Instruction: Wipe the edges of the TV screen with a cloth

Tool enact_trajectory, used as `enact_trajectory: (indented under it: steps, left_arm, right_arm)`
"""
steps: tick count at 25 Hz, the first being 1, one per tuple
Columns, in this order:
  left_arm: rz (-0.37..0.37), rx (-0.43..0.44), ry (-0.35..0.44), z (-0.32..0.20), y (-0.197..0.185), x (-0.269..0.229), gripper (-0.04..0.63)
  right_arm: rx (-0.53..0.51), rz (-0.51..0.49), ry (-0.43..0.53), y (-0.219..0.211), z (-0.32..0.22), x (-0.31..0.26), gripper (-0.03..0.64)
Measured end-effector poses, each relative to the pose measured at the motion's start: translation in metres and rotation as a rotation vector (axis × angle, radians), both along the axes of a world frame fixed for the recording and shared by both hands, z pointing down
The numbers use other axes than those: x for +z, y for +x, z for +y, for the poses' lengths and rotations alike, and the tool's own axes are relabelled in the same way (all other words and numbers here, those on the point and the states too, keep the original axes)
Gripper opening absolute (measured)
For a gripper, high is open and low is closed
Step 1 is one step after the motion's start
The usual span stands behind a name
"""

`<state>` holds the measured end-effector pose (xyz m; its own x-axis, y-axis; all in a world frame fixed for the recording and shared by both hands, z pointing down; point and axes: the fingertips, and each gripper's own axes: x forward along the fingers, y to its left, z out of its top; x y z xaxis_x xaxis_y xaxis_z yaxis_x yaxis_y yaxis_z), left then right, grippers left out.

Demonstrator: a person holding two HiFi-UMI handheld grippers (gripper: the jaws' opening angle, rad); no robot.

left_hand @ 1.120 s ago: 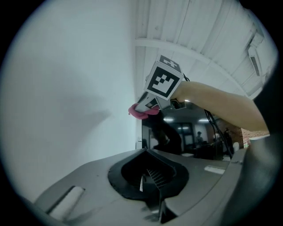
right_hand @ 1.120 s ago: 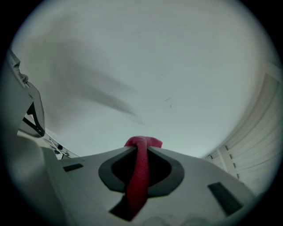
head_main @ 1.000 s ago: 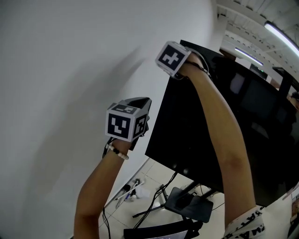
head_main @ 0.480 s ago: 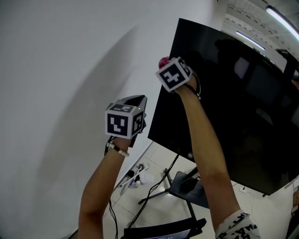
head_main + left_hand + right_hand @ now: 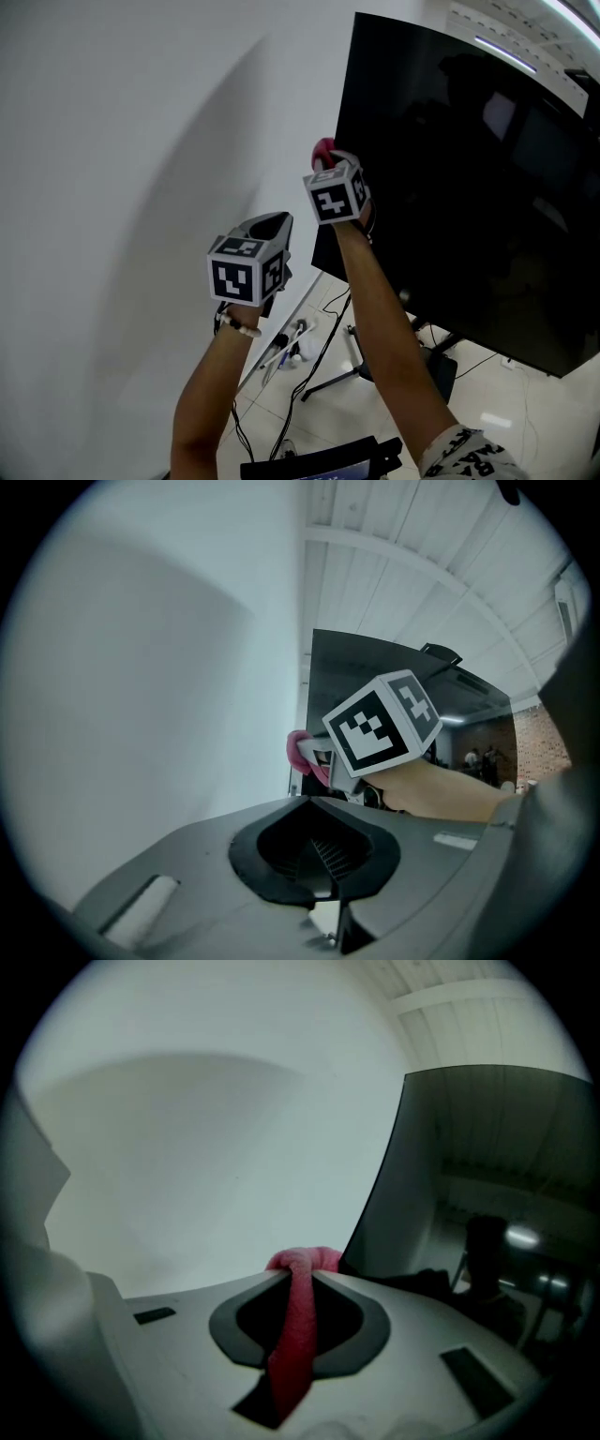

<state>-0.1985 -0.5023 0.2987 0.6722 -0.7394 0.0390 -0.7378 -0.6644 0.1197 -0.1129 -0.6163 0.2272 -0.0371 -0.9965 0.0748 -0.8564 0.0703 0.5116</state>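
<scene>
- The right gripper [image 5: 300, 1281] was clenched on the pink cloth [image 5: 292, 1335]. A strip of it ran down between the closed jaws and a folded bulge stuck out past their tips.
- That bulge met the left edge of the black TV screen [image 5: 487, 1194], roughly halfway down the edge in the head view (true contact is hard to confirm, but no gap showed).
- In the head view the right gripper [image 5: 328, 161] was raised on an outstretched arm, its marker cube facing the camera and the cloth [image 5: 322, 148] peeking out above it.
- The left gripper [image 5: 309, 803] had its jaws pressed together with nothing between them.
- It hung lower and further left [image 5: 270, 223], clear of the screen [image 5: 469, 187] and in front of the white wall [image 5: 122, 141].
- From the left gripper view, the cloth [image 5: 298, 752] showed beside the right gripper's cube [image 5: 380, 724].
- Below, cables [image 5: 323, 347] trailed across the tiled floor [image 5: 309, 412] by the dark stand.
</scene>
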Motion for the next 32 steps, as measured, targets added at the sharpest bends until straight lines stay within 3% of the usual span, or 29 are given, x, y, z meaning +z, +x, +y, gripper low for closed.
enact_trajectory:
  steps: [7, 15, 22, 32]
  left_arm:
    - [-0.020, -0.017, -0.005, -0.005, -0.012, 0.008, 0.005]
    - [-0.042, -0.015, -0.043, 0.001, -0.022, 0.029, 0.006]
    - [-0.060, 0.008, -0.067, 0.007, -0.015, 0.037, 0.005]
    - [-0.025, 0.011, -0.175, 0.001, -0.014, 0.081, 0.005]
  right_arm:
    - [0.011, -0.141, 0.038, 0.000, 0.006, 0.035, 0.054]
    - [0.042, -0.300, 0.050, 0.004, 0.014, 0.113, 0.054]
    - [0.077, -0.400, -0.013, 0.008, 0.019, 0.178, 0.054]
    - [0.137, -0.438, -0.127, 0.008, 0.021, 0.265, 0.054]
